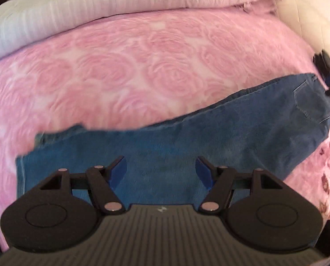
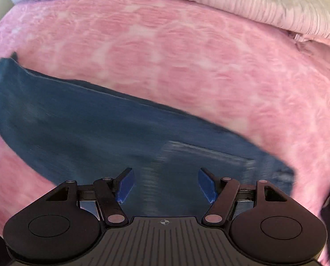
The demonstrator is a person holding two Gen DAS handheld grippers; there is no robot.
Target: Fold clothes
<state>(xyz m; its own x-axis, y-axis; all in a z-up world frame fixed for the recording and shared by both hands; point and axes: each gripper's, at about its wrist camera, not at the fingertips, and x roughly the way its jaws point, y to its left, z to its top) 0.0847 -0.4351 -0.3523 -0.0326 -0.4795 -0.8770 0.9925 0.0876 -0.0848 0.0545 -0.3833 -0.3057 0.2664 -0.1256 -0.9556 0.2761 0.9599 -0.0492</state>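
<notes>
the jeans (image 1: 165,146) lie flat on the pink rose-pattern blanket (image 1: 120,66), folded lengthwise so that the 2 legs appear stacked as 1 long band; this narrows the garment for a cross fold. the back pocket (image 1: 309,102) faces up at the right-hand end in the left wrist view, so the waist sits there and the leg ends point to the left.

the left gripper (image 1: 161,170) hangs over the leg portion with its blue pads (image 1: 118,170) wide apart and nothing between them. the right gripper (image 2: 166,184) hangs over the pocket region of the jeans (image 2: 98,133), its fingers likewise spread and empty. placing 1 gripper over each half of the band suits a grasp at 2 points.

both views are motion-blurred, so contact with the denim cannot be confirmed. a pale ribbed cover (image 1: 98,2) lies bunched at the far edge, well apart from the jeans.
</notes>
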